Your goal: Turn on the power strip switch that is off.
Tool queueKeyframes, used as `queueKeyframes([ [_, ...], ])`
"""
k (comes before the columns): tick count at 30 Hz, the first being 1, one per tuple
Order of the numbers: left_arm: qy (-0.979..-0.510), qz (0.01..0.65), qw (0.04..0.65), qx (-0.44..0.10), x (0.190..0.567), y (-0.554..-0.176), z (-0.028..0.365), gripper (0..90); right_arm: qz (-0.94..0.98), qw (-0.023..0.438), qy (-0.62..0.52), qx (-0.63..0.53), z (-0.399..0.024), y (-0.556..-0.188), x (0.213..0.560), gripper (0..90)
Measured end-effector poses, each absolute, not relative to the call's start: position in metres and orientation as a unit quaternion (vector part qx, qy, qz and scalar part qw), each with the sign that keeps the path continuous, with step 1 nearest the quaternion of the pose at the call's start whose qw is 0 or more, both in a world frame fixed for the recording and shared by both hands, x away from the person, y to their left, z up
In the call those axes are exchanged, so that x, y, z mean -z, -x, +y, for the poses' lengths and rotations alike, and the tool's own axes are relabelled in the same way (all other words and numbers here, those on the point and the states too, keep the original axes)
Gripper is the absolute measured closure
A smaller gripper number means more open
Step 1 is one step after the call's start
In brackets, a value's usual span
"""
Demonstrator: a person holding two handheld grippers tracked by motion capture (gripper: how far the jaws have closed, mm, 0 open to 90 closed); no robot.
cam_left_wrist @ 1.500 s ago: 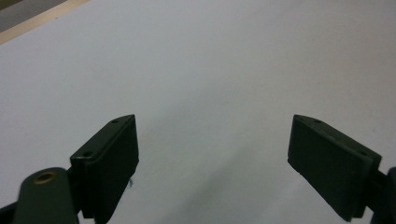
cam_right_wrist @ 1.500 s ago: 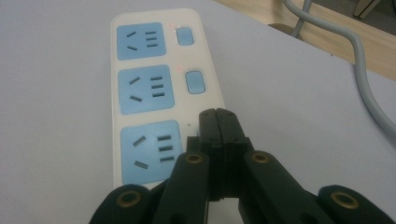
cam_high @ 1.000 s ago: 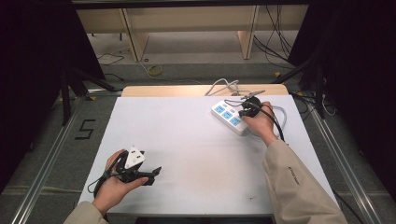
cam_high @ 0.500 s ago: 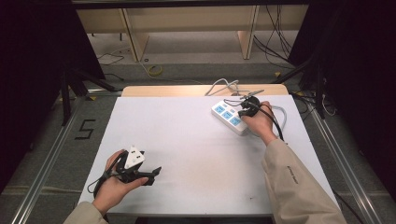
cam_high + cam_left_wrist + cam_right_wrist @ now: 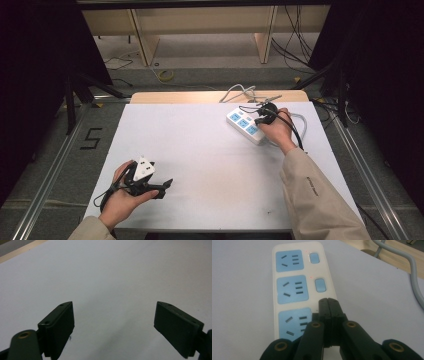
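A white power strip (image 5: 245,126) is lying flat on the white bench (image 5: 200,150), toward its far right part. In the high view its long axis is running diagonally, from the far-left end down to the near-right end, where the person's right hand (image 5: 277,131) is resting over it. Its face is pointing up, showing three blue sockets in a row, each with a blue rocker switch beside it. A grey cable (image 5: 412,277) is curving across the bench and the wooden edge beyond the strip's far end.

The right gripper (image 5: 329,305) is sitting over the near end of the strip, aimed along its length toward the far socket (image 5: 289,260). Its fingers are pressed together with nothing between them, and their tips are lying at the spot beside the nearest socket (image 5: 295,323) where that socket's switch would be; whether they are actually touching the strip is hard to tell. The middle switch (image 5: 320,285) and the far switch (image 5: 314,258) are showing clear beyond the tips, each with a small red light just beside it.

The left gripper (image 5: 160,186) is lying low at the near left of the bench, well apart from the strip, held in the left hand (image 5: 122,195) and pointing to the right. In the left gripper view its fingers (image 5: 58,326) are spread wide, holding nothing, with bare white bench between them.
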State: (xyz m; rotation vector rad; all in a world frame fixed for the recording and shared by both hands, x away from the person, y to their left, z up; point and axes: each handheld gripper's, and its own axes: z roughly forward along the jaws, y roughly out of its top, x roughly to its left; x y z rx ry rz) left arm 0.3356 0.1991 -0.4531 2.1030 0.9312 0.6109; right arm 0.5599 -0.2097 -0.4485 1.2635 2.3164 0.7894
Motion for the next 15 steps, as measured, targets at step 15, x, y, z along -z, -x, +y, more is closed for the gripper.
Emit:
queueKeyframes([
  [15,-0.82,0.362,0.373,-0.239,0.4531,-0.3354,0.1985,16.3,0.824,0.185,-0.459,-0.276,-0.2091,-0.5614,0.4486,90.0],
])
